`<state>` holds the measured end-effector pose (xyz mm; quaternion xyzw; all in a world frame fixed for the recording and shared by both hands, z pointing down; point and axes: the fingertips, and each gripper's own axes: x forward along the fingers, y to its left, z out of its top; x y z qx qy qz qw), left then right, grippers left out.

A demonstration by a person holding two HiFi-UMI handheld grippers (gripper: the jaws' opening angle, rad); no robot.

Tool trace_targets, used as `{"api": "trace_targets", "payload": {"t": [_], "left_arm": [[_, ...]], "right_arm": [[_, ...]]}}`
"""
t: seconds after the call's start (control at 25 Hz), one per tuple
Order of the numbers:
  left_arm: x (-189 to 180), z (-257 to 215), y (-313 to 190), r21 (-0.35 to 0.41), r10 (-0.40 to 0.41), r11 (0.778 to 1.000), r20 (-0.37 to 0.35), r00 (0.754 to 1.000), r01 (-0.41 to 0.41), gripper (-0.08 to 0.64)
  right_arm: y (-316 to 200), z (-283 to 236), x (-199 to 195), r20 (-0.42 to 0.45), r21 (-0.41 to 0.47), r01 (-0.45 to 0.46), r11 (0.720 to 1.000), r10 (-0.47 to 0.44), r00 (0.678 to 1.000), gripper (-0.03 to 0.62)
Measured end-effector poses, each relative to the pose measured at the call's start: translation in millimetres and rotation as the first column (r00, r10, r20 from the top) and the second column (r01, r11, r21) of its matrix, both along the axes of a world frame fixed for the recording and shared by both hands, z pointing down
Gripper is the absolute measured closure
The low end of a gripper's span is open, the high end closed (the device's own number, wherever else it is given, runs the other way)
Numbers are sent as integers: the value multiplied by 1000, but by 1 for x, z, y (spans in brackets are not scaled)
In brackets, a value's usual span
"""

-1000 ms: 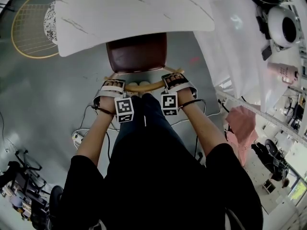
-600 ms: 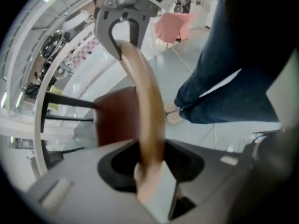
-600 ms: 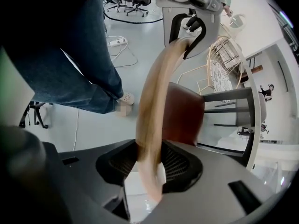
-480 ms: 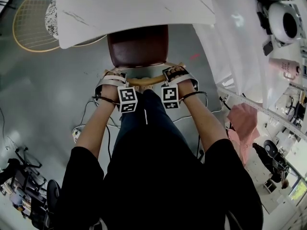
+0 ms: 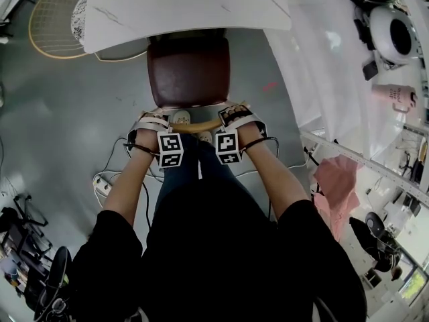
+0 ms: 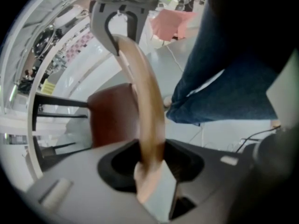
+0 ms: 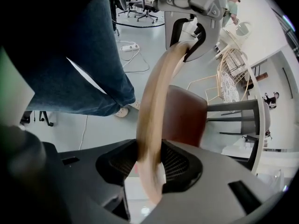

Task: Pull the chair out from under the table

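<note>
The chair has a dark brown seat (image 5: 189,72) and a curved wooden back rail (image 5: 194,124); most of the seat shows in front of the white marble table (image 5: 188,5). My left gripper (image 5: 155,121) is shut on the left end of the rail, and my right gripper (image 5: 234,115) is shut on its right end. In the left gripper view the rail (image 6: 145,101) runs up from between the left gripper's (image 6: 147,164) jaws to the right gripper (image 6: 119,20). The right gripper view shows the rail (image 7: 156,106) clamped in the right gripper (image 7: 149,164), with the seat (image 7: 184,118) beyond.
The person's legs (image 5: 194,173) stand right behind the chair. A gold wire chair (image 5: 57,19) stands at the far left. On the floor lie a power strip (image 5: 100,185) and cables. A white-draped table (image 5: 335,66) and pink cloth (image 5: 338,176) are at the right.
The chair has slid out from under the table toward the person, so more of the seat shows. Both grippers came back with the rail in them.
</note>
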<state>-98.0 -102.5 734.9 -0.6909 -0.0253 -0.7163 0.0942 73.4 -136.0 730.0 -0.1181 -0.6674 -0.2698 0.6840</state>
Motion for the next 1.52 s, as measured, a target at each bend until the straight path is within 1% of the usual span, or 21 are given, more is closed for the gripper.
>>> {"api": "trace_targets", "payload": {"t": [0.32,0.48,0.72,0.88,1.2,1.36,1.52], "left_arm": [[18,1,54,-2,-71,997,11,997,71,393],[24,0,77,0,-85,996,13,996,85,393],[28,0,102,-2,-78,997,-3,997,78,393],[32,-1,121,15,-71,997,-26,997,71,393],[34,-4,169,19,-26,999,-72,997,28,393],[34,-4,187,7,-15,1000,-79,997,16,392],[37,-5,202,12,-19,1000,-82,996,20,391]], "right_arm": [[43,0,15,40,15,61,998,-62,997,433],[65,-1,20,42,15,63,998,-64,997,433],[92,0,25,16,14,47,999,-47,999,436],[115,1,29,-4,16,19,1000,-19,1000,436],[168,0,33,-53,16,-39,999,40,998,436],[187,0,33,-65,15,-58,998,59,996,436],[204,0,38,-70,16,-66,998,67,995,436]]}}
